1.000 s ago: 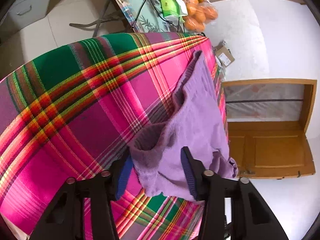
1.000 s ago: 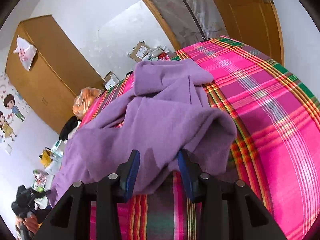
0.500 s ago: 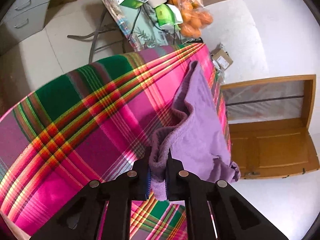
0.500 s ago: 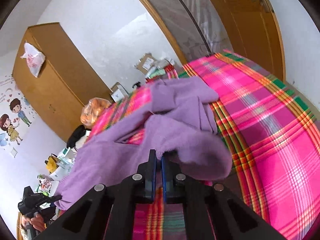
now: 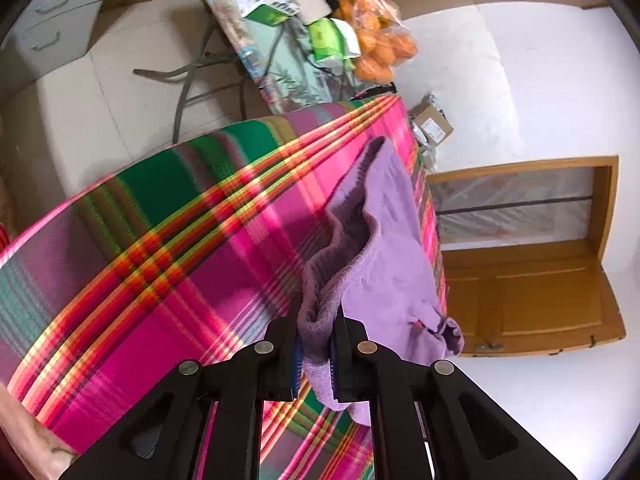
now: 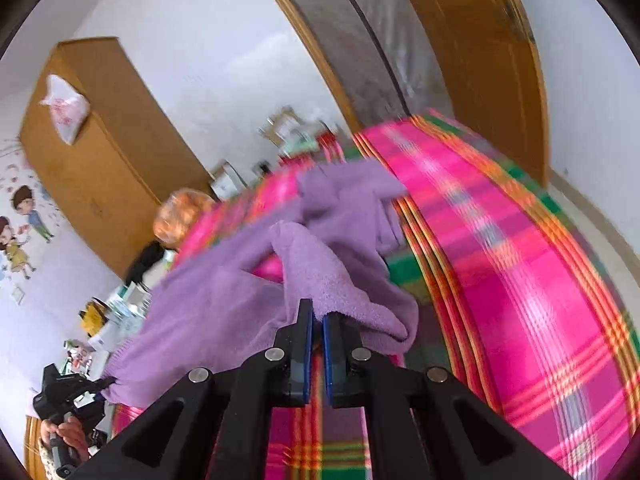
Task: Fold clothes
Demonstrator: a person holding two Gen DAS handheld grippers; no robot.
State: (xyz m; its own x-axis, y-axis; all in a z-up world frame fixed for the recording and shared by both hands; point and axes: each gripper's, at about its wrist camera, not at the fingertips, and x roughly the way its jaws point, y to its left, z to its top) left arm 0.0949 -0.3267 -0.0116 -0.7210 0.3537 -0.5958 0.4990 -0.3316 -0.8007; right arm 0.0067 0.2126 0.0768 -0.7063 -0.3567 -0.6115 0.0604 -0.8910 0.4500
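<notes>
tongs (image 5: pixel 316 344) over plaid-covered bed (image 5: pixel 160 264)

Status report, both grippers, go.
Left gripper shut on garment. Right gripper shut on garment, lifted off plaid cloth. Nothing in the way.

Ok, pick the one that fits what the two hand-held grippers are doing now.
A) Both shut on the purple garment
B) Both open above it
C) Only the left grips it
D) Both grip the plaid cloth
A: the left hand-held gripper and the right hand-held gripper each have purple garment fabric pinched between their closed fingers, above the plaid cloth.
</notes>
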